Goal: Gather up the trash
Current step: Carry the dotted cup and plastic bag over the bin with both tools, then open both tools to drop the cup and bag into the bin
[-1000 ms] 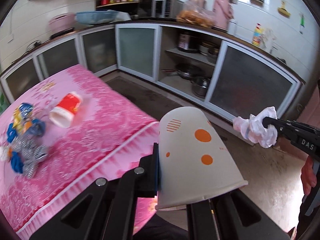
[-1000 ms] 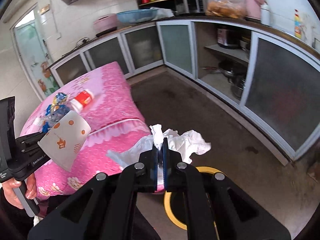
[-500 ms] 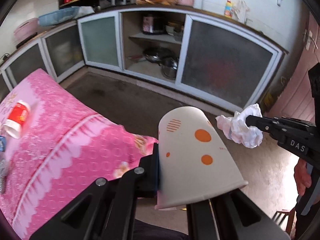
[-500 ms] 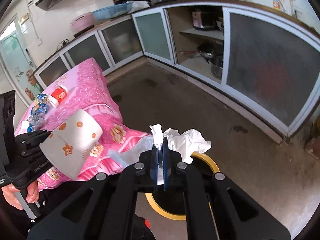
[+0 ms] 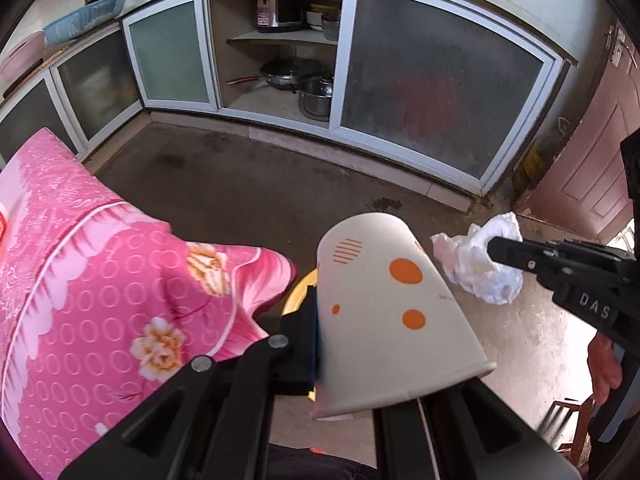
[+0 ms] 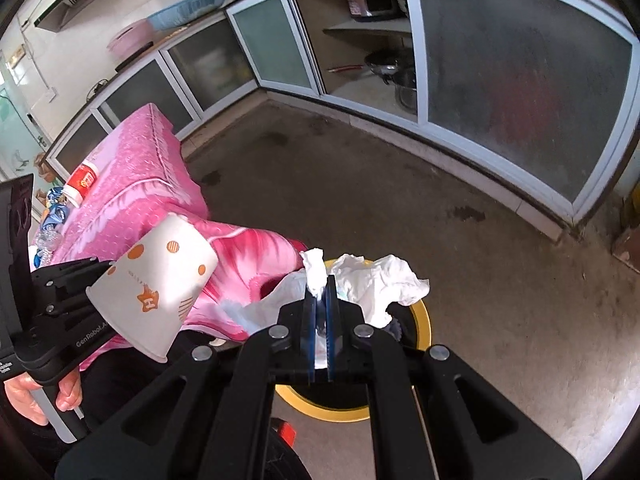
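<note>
Both tools have swung away from the bench toward the floor, and the yellow-rimmed bin (image 6: 420, 320) now sits right under the right tool (image 6: 320, 300). Its jaws are pinched narrow on the crumpled tissue (image 6: 376, 280), held above the bin mouth. Just beside it, the left tool (image 5: 316, 336) clamps the spotted paper cup (image 5: 384, 312) by its wall. Neither piece is dropped yet. On the pink-covered bench (image 6: 132, 184), a red cup (image 6: 82, 182) and blue wrappers (image 6: 54, 214) remain to collect.
</note>
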Available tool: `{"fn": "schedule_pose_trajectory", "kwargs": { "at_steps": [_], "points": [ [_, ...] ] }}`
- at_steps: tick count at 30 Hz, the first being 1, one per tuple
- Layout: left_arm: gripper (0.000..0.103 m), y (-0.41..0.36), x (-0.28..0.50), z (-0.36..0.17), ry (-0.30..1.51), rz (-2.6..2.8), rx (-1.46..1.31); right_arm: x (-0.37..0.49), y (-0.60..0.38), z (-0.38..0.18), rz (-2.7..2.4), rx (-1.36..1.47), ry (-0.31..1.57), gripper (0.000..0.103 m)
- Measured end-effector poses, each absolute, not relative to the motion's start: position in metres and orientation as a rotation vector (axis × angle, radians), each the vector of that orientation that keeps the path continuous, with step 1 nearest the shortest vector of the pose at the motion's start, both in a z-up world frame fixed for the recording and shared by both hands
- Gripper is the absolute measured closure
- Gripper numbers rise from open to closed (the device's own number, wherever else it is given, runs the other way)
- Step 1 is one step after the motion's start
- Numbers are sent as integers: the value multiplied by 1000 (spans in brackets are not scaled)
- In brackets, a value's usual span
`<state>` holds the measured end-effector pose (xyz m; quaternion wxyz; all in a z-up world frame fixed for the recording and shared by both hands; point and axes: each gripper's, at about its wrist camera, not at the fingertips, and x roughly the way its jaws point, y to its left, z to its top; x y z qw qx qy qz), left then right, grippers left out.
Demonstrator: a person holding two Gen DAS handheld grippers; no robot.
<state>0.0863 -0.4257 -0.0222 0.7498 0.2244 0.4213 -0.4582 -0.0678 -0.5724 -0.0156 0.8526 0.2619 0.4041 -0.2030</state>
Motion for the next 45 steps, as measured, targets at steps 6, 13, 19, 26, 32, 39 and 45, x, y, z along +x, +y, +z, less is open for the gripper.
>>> {"fn": "schedule_pose_trajectory", "kwargs": {
  "at_steps": [6, 13, 19, 26, 32, 39, 45],
  "points": [
    [98, -439, 80, -40, 944, -1009, 523, -65, -577, -38, -440, 572, 894, 100],
    [98, -453, 84, -62, 1002, -1001, 520, -60, -584, -69, -444, 632, 947, 99],
    [83, -454, 88, -68, 1015, -986, 518, -54, -592, -86, -431, 668, 990, 99],
    [43, -448, 91, -59, 995, -976, 465, -57, -596, -96, -466, 662, 1029, 85],
    [43, -443, 91, -53, 1001, -999, 440, -66, -599, -91, -488, 671, 1016, 77],
    [43, -429, 87, -31, 966, -1033, 394, -74, -599, -70, -496, 657, 973, 77],
    [41, -379, 103, 14, 892, -1011, 306, -68, -588, -31, -442, 588, 854, 58]
  ]
}}
